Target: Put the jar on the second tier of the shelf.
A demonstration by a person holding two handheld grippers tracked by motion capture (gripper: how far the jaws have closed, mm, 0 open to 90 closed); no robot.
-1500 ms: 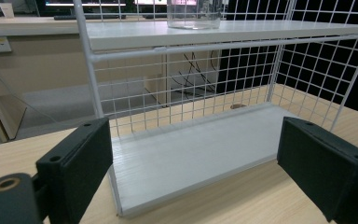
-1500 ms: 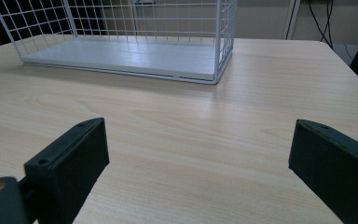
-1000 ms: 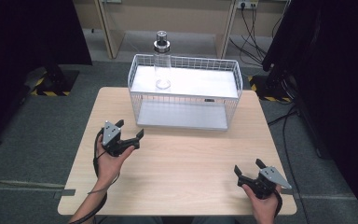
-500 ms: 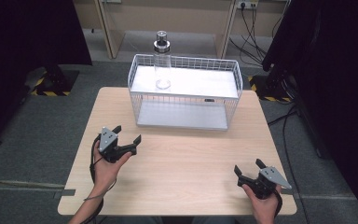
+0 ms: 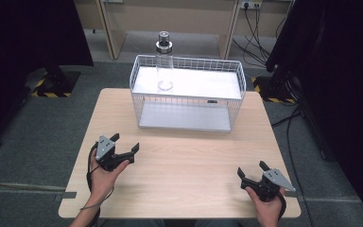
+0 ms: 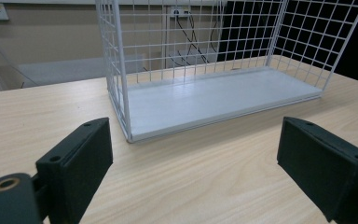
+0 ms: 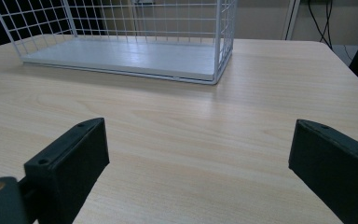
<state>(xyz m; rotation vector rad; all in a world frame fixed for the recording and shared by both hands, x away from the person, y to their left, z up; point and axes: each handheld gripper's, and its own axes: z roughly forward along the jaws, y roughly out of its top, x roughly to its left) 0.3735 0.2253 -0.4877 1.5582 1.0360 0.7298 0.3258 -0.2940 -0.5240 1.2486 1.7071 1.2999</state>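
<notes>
High view showed the clear bottle (image 5: 164, 61) upright in the wire basket's (image 5: 189, 126) far-left corner, ahead of the left gripper (image 5: 124, 144), the nearer; both it and the right gripper (image 5: 251, 168) gaped wide, empty.

Table (image 5: 179, 165): pale wood-grain top, smooth, with a low sheen. Rack (image 5: 187, 66): thin white-coated metal wire in an open grid; its two white shelves look smooth and faintly glossy. Bottle (image 5: 164, 64) on the upper shelf: clear, glass or plastic cannot be told, with a shiny metallic collar and dark cap. Left gripper (image 5: 124, 145) and right gripper (image 5: 250, 170): matt black plastic jaws, flat-faced, each with a dull grey plate on top. Floor (image 5: 38, 142): grey, matt, carpet-like texture.
</notes>
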